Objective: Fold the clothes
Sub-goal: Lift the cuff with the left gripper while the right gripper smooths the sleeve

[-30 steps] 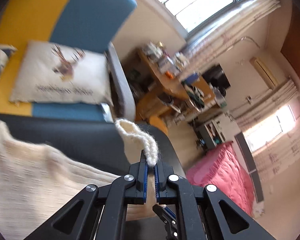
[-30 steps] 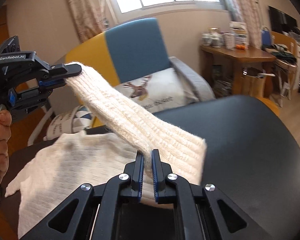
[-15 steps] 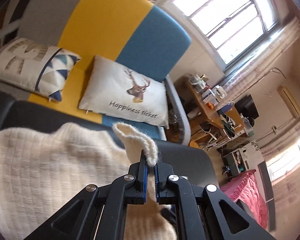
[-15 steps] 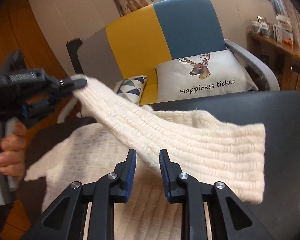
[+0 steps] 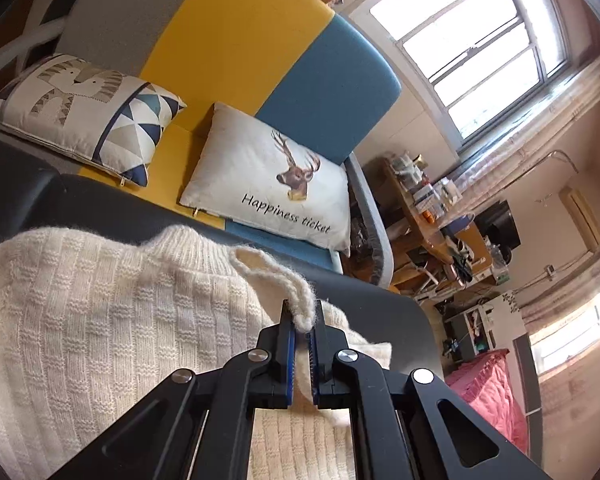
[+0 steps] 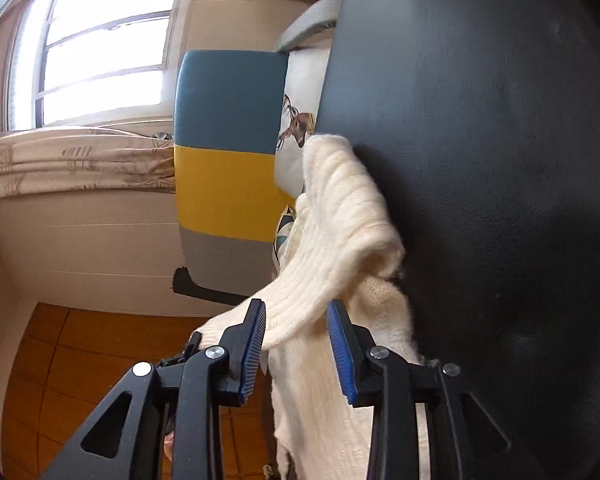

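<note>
Left gripper (image 5: 302, 320) pinches sweater (image 5: 100, 312) cuff; right gripper (image 6: 296, 340) spread; sweater hem cut off.

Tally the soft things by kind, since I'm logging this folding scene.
Sweaters: 1, cream knit, pinched by the left gripper
Pillows: 2, deer print and triangle print
Sofas: 1
Total: 4

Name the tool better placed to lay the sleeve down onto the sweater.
Left. The left tool is shut on the sleeve, just above the sweater. The right tool is open, gripping nothing.
</note>
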### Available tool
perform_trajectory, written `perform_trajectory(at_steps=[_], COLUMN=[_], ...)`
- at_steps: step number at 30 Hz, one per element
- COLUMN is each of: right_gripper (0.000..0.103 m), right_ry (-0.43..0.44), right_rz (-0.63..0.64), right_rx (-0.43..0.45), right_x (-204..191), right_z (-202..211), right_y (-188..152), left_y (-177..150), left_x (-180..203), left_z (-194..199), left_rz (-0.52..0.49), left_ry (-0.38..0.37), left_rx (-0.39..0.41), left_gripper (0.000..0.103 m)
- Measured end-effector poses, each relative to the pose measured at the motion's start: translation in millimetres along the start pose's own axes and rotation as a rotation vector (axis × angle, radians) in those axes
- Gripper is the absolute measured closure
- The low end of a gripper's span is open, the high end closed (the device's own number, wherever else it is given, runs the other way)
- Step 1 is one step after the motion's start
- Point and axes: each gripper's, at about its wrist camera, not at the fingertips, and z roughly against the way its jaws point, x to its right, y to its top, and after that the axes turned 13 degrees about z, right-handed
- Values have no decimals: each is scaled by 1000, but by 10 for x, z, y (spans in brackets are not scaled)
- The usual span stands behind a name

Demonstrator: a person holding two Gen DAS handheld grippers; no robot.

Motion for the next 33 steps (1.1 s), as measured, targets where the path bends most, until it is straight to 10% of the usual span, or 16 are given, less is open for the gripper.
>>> perform_trajectory(at_steps=[15,33], right_gripper=[48,48], right_ry=[-88,-356], right_rz=[-106,200], right_rx=[40,-22], right_x=[40,-235], right_z=[-575,-644], right_y=[126,114], left_y=[365,-34], left_x=[116,-1572], left_z=[488,162], left_rz=[-38,155], left_ry=[-42,196], left_rx=[91,-39], left_gripper=[97,97])
